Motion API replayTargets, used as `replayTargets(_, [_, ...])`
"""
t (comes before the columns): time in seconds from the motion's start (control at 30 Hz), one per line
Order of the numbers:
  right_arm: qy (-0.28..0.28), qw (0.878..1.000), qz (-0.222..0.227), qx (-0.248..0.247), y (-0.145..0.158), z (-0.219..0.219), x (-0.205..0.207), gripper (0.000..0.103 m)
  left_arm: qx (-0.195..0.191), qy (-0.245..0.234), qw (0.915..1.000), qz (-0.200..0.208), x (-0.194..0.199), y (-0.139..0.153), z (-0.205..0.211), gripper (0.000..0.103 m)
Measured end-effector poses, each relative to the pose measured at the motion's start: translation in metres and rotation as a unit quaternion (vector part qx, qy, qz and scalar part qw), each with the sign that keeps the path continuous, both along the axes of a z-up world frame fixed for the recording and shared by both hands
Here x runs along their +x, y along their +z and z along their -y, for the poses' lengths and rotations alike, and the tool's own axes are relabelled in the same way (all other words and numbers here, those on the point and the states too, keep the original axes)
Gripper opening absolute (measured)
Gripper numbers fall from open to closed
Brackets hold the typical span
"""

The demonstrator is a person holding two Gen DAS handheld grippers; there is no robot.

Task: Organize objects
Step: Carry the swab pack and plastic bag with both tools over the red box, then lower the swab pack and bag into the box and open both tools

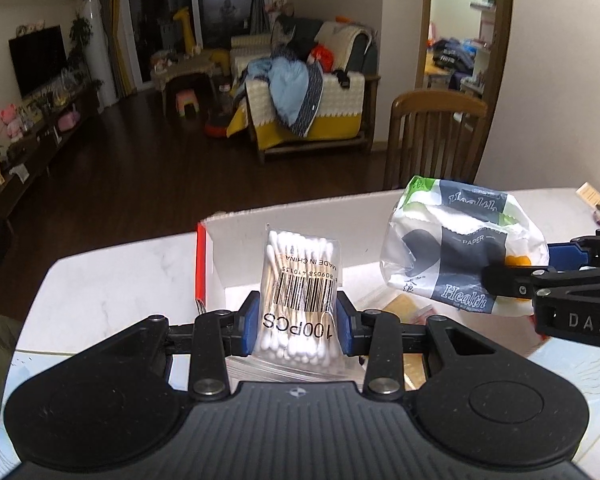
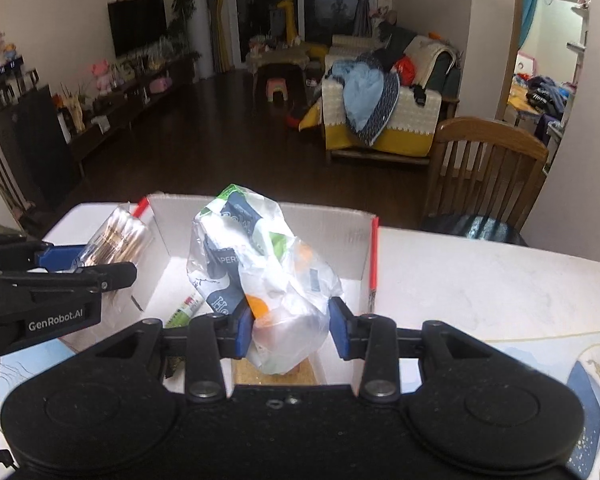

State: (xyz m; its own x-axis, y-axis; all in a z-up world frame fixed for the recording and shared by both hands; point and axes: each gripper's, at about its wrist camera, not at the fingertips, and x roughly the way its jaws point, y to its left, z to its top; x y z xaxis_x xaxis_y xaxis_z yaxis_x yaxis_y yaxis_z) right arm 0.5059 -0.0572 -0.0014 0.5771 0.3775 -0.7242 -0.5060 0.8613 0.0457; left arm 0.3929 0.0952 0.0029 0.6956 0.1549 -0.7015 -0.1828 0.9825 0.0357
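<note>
My left gripper (image 1: 298, 326) is shut on a clear pack of cotton swabs (image 1: 300, 280) with a barcode, held over the left part of an open white cardboard box (image 1: 236, 252). My right gripper (image 2: 292, 330) is shut on a crumpled plastic tissue pack (image 2: 260, 264) printed "Health", held over the same box (image 2: 332, 224). The tissue pack (image 1: 456, 248) and right gripper (image 1: 512, 276) show at the right of the left wrist view. The swab pack (image 2: 118, 236) and left gripper (image 2: 96, 264) show at the left of the right wrist view.
The box sits on a white marble-look table (image 2: 460, 272). Inside it lie a green-and-white tube (image 2: 184, 310) and a tan flat item (image 1: 404, 306). A wooden chair (image 2: 484, 172) stands behind the table's far right. A patterned mat (image 2: 588, 384) lies at the near right.
</note>
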Motion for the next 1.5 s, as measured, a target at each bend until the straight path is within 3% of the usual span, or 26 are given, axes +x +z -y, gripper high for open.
replayTargets(0.63, [-0.003, 0.997, -0.051, -0.057, -0.053, -0.041, 0.036, 0.038, -0.002, -0.002, 0.996, -0.09, 0.058, -0.069, -0.019, 0.037])
replayTargets(1.17, [0.003, 0.996, -0.059, -0.065, -0.064, -0.05, 0.053, 0.041, -0.003, -0.018, 0.9852, -0.171, 0.079, -0.091, -0.018, 0.038])
replayTargets(1.27, [0.003, 0.996, -0.06, -0.062, -0.062, -0.048, 0.054, 0.044, 0.0, -0.02, 0.9822, -0.187, 0.082, -0.092, -0.016, 0.041])
replayTargets(1.5, [0.011, 0.997, -0.046, -0.062, -0.053, -0.042, 0.05, 0.053, -0.014, -0.031, 0.9825, -0.183, 0.083, -0.085, -0.017, 0.051])
